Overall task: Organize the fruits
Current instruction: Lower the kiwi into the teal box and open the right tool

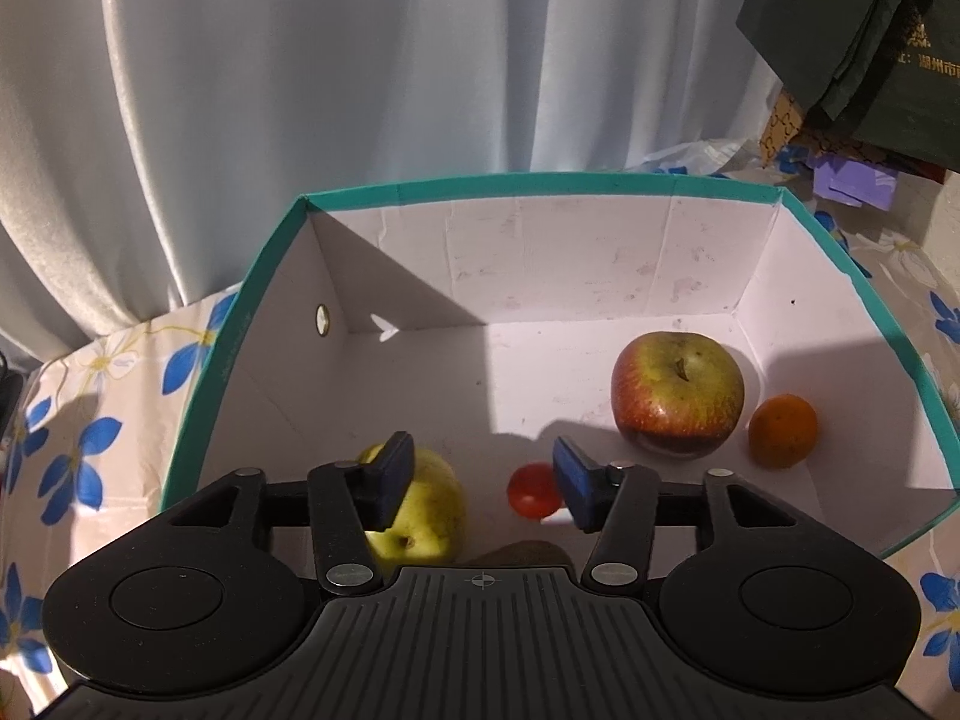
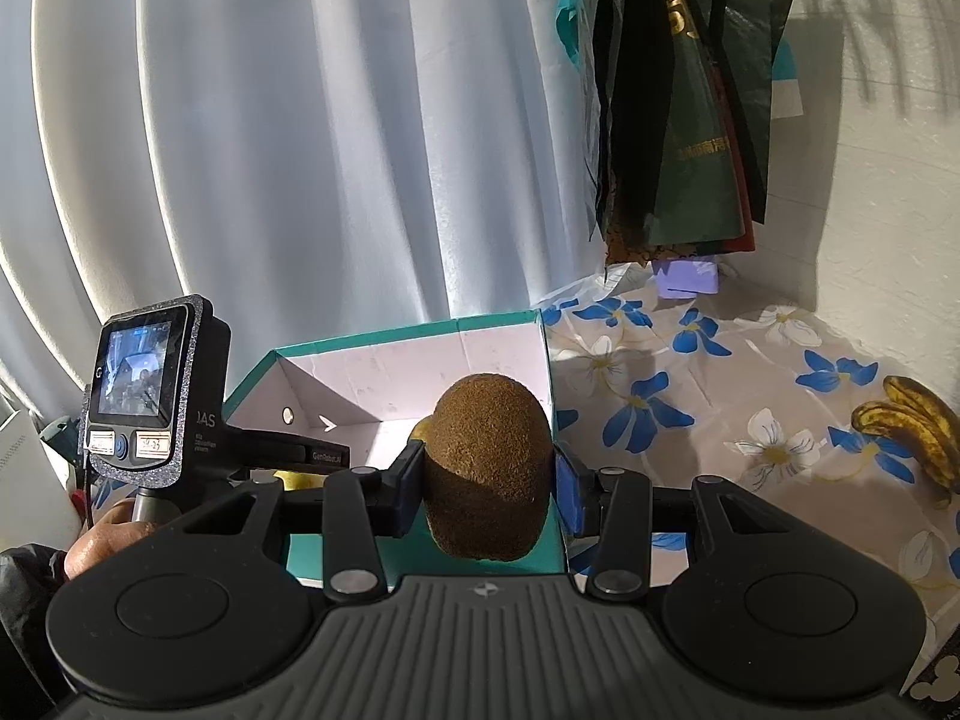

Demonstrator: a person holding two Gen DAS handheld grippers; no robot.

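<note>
Left gripper (image 1: 483,483) over the box (image 1: 540,183), jaws apart, nothing clamped. Below and between the pads: a small tomato (image 1: 533,491) on the box floor, close by the right pad but free of it. Green apple (image 1: 420,510) down by the near left, partly hidden behind the left pad. Red apple (image 1: 677,393) further right, stem up, an orange (image 1: 782,431) just beside it near the right wall. Sunlight across the white floor, shadow in the far left corner.

Over on the right: right gripper (image 2: 489,477) clamped on a kiwi (image 2: 489,468), pads pressed against both flanks, held in front of the box's near right corner. Bananas (image 2: 915,429) well spotted, lying on the flowered cloth (image 2: 690,372) far right, well apart from the box. Left gripper's screen unit at the left edge, a hand (image 2: 108,534) under it. Curtain (image 2: 300,150) behind, dark bags (image 2: 678,90) hanging in the corner.
</note>
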